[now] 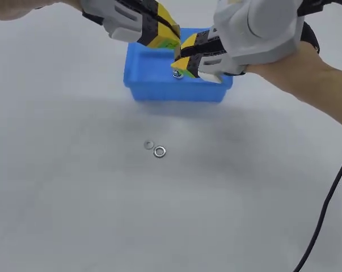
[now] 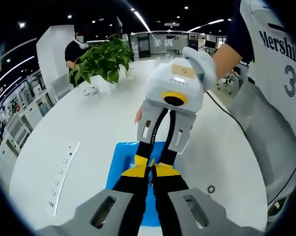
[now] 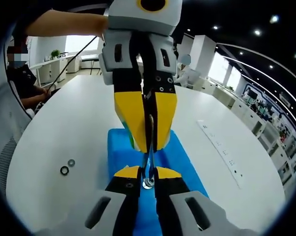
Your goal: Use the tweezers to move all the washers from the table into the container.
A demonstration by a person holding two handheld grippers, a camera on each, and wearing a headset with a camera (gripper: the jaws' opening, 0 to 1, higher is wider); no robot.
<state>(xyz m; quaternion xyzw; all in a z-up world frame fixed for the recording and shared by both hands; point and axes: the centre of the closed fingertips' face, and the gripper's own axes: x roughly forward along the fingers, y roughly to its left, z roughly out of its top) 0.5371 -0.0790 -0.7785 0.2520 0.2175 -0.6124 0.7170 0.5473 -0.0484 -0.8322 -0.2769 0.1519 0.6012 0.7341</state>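
Note:
A blue container [image 1: 171, 93] stands at the far middle of the white table. Over it the two grippers meet tip to tip. The left gripper [image 1: 173, 34] comes in from the upper left and is shut on thin metal tweezers [image 3: 150, 130]. From the right, my right gripper [image 1: 182, 59] is shut around the tweezers' lower part. A washer [image 3: 148, 184] sits at the tweezer tips over the container's floor [image 3: 119, 147]; it also shows as the washer [image 1: 177, 74]. Two more washers [image 1: 148, 145] [image 1: 160, 151] lie side by side on the table in front of the container.
A black cable [image 1: 329, 198] runs down the right side of the table. A white power strip [image 3: 221, 150] lies farther off on the tabletop. A potted plant [image 2: 101, 59] and a person stand beyond the table.

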